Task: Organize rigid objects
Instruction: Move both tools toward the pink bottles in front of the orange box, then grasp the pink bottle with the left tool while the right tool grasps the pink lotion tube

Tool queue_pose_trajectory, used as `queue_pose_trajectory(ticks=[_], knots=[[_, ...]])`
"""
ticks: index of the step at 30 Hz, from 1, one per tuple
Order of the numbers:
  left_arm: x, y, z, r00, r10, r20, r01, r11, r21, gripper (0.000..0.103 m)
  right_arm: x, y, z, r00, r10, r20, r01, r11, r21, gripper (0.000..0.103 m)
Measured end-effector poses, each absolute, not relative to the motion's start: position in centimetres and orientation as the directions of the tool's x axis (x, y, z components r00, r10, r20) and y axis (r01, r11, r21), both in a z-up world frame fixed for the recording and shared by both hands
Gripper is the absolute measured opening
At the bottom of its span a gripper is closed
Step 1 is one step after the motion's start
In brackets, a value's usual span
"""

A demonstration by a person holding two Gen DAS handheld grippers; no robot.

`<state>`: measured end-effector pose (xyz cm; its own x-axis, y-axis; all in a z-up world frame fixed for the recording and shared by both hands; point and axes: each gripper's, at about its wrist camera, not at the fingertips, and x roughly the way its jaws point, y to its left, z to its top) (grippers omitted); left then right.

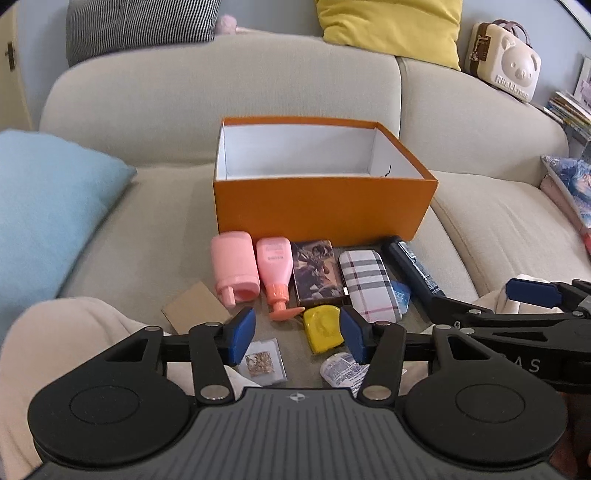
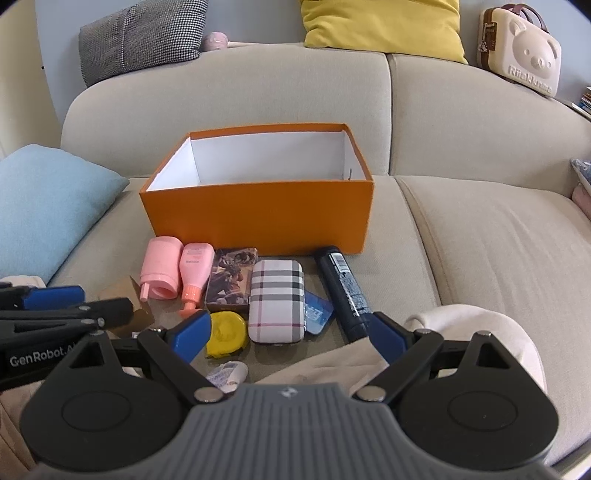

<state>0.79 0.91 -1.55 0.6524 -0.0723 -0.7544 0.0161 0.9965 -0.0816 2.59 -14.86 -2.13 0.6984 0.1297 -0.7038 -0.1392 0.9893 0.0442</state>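
An open orange box (image 1: pixel 321 206) (image 2: pixel 258 218) with a white inside stands on the beige sofa. In front of it lie a pink bottle (image 1: pixel 234 269) (image 2: pixel 160 273), a pink pump bottle (image 1: pixel 275 273) (image 2: pixel 194 278), a picture card box (image 1: pixel 316 273) (image 2: pixel 229 280), a plaid case (image 1: pixel 369 286) (image 2: pixel 277 301), a dark blue tube (image 1: pixel 415 266) (image 2: pixel 343 288) and a yellow tape measure (image 1: pixel 323 328) (image 2: pixel 225 332). My left gripper (image 1: pixel 297 338) is open and empty above the tape measure. My right gripper (image 2: pixel 288 334) is open and empty near the plaid case.
A light blue cushion (image 1: pixel 48 214) lies at the left. A small white tube (image 1: pixel 343 369) (image 2: pixel 227 374), a clear packet (image 1: pixel 262 360), a blue sachet (image 2: pixel 316 312) and a brown card (image 1: pixel 195 308) lie near the grippers. A cream bear case (image 2: pixel 521 51) and yellow pillow (image 2: pixel 380 26) sit on the backrest.
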Motion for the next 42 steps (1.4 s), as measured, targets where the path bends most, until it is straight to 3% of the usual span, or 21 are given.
queue_pose_trajectory(ticks=[5,10,14,17,22,32,42], knots=[[2.1,2.4,-2.5,0.630,-0.106,-0.770,0.016,0.992,-0.123,0.046,3.9,-14.6,-2.9,0.677,0.209,-0.706,-0.191,0.976,0.106,0.089],[4.3,4.8,-3.4,0.609,-0.110,-0.785,-0.025,0.987,-0.158,0.035,6.5,-13.3,-4.3,0.611,0.252,-0.750,-0.225,0.964,0.141,0.064],[7.2,6.6,-4.4,0.588,-0.111,-0.801,-0.067,0.981,-0.185,0.035,9.1,-11.8,-5.4,0.571,0.279,-0.772,-0.258,0.954,0.153,0.054],[9.7,7.7,-5.5,0.561,-0.119,-0.819,-0.100,0.973,-0.210,0.045,11.1,-10.4,-6.1,0.550,0.299,-0.780,-0.286,0.945,0.160,0.048],[13.3,8.4,-7.8,0.502,-0.143,-0.853,-0.125,0.964,-0.236,0.058,14.7,-8.2,-7.2,0.522,0.314,-0.793,-0.307,0.937,0.169,0.047],[16.8,9.6,-11.3,0.419,-0.152,-0.895,-0.199,0.947,-0.254,0.062,18.1,-6.9,-9.6,0.487,0.301,-0.820,-0.310,0.937,0.160,0.047],[16.5,12.3,-11.3,0.420,-0.162,-0.893,-0.247,0.926,-0.284,0.061,18.3,-3.9,-10.6,0.459,0.328,-0.826,-0.401,0.906,0.136,0.047]])
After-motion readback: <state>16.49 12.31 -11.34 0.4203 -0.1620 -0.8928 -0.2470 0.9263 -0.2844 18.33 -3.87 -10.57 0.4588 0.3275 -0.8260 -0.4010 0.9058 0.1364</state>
